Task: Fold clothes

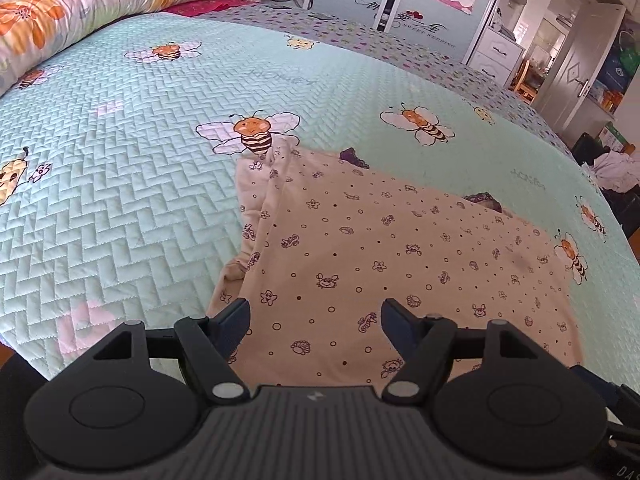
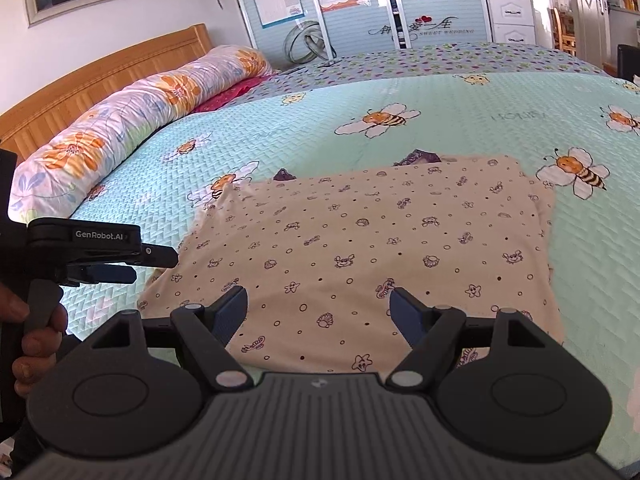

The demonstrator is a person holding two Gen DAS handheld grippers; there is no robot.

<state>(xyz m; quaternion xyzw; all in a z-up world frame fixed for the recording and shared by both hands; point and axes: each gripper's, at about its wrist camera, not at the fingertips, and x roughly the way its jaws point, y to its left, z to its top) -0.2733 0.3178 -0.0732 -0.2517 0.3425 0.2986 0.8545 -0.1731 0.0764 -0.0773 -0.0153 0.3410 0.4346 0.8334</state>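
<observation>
Beige printed garment (image 2: 360,248): partly folded, flat on the bee-print bedspread (image 1: 120,200), nearest the lenses. Left tongs (image 1: 315,320) and right tongs (image 2: 318,312): both spread wide, empty, above its near edge. Step, judged: between folds. Next: pinch an edge, carry across.

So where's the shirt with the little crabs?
The crab shirt lies flat on the bee bedspread, just ahead of both open tools, with the flowery pillow far off left.

The folded garment (image 2: 360,248) lies on the bedspread (image 2: 320,120), the bolster (image 2: 132,120) behind-left.
</observation>
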